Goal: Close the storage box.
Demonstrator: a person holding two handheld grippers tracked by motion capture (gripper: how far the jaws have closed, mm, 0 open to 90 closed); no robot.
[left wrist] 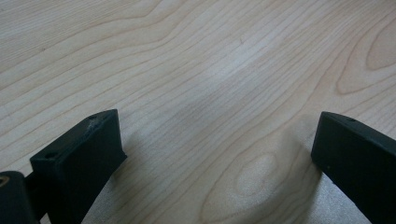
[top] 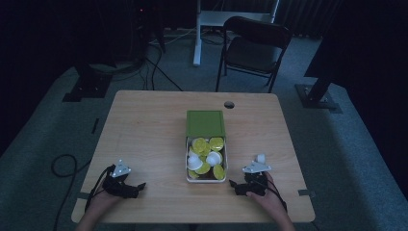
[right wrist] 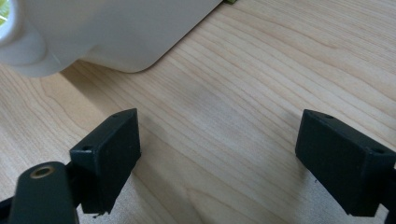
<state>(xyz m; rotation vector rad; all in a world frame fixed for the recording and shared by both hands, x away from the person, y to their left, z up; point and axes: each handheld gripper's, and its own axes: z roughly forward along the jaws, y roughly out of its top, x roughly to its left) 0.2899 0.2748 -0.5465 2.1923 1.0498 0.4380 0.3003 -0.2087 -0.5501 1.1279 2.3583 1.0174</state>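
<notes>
A white box (top: 187, 166) stands in the middle of the wooden table (top: 144, 130), holding several yellow-green and white round pieces (top: 207, 156). Its green lid (top: 205, 123) lies right behind it. My left gripper (top: 139, 186) rests near the front left edge, and in the left gripper view its jaws (left wrist: 217, 126) stand open over bare wood. My right gripper (top: 234, 185) sits just right of the box's front corner. Its jaws (right wrist: 219, 121) are open with nothing between them, and the box's white corner (right wrist: 116, 37) lies just beyond.
A small white round thing (top: 260, 158) sits by the right gripper's grey plate. A cable hole (top: 229, 104) marks the table's far side. A dark folding chair (top: 252, 48) and a white stand (top: 197, 33) are on the floor beyond the table.
</notes>
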